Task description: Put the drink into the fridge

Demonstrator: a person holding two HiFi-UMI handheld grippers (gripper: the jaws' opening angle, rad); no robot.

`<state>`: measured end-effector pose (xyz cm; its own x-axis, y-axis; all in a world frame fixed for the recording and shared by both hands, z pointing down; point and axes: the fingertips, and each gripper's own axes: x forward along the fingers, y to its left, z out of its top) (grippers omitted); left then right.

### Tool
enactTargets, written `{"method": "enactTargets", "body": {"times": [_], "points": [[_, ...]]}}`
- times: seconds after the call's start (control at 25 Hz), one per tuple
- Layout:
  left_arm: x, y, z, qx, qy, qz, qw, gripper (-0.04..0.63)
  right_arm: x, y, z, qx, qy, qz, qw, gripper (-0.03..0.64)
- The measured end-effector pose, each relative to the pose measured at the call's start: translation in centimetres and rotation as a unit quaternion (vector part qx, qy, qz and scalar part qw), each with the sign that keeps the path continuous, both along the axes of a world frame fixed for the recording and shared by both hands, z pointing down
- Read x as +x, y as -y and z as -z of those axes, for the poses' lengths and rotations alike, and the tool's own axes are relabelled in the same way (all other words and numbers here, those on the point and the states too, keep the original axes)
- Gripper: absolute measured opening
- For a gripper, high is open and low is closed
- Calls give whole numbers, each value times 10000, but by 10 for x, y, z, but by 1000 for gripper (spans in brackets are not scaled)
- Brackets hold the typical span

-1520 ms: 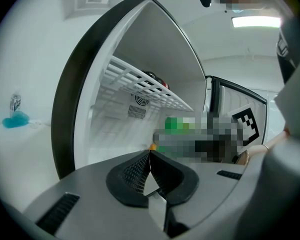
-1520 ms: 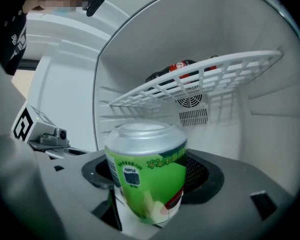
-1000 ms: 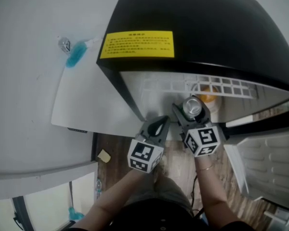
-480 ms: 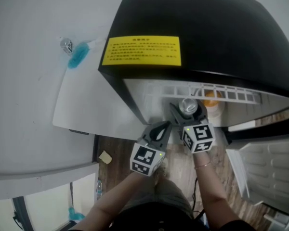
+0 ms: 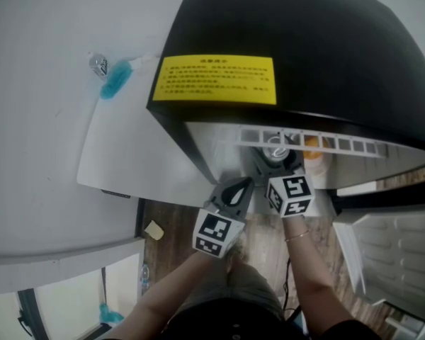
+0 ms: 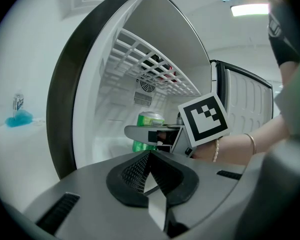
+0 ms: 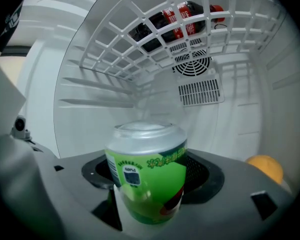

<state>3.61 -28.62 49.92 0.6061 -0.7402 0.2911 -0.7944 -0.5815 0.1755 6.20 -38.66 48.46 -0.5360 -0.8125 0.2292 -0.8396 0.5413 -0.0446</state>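
A green drink can (image 7: 147, 176) with a silver top stands upright between the jaws of my right gripper (image 7: 150, 204), which is shut on it. In the head view the can (image 5: 275, 148) sits just under the front edge of the wire shelf (image 5: 304, 144), inside the open black fridge (image 5: 304, 41). The right gripper (image 5: 276, 163) reaches into the white cavity. My left gripper (image 5: 235, 190) hangs shut and empty just outside the fridge opening, left of the right one. From the left gripper view the can (image 6: 149, 120) shows beyond my left gripper's (image 6: 151, 170) closed tips.
A dark bottle with a red label (image 7: 177, 16) lies on the wire shelf (image 7: 155, 29) overhead. An orange fruit (image 7: 265, 168) rests low at the right of the cavity. The fridge door (image 6: 245, 104) stands open at the right. A white counter (image 5: 42, 119) carries a blue item (image 5: 113, 82).
My right gripper has carried the can away from me, from in front of the opening to under the shelf's front edge. The left gripper has stayed put.
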Motion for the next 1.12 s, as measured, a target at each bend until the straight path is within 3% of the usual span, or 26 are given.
{"method": "enactTargets", "body": {"times": [0.36, 1.12], "points": [[2, 10, 1, -21, -70, 52, 10000, 6, -8, 14, -5, 17, -170, 106, 9998, 350], [-2, 13, -4, -124, -83, 162, 9998, 6, -12, 21, -10, 12, 108, 112, 9999, 350]]}}
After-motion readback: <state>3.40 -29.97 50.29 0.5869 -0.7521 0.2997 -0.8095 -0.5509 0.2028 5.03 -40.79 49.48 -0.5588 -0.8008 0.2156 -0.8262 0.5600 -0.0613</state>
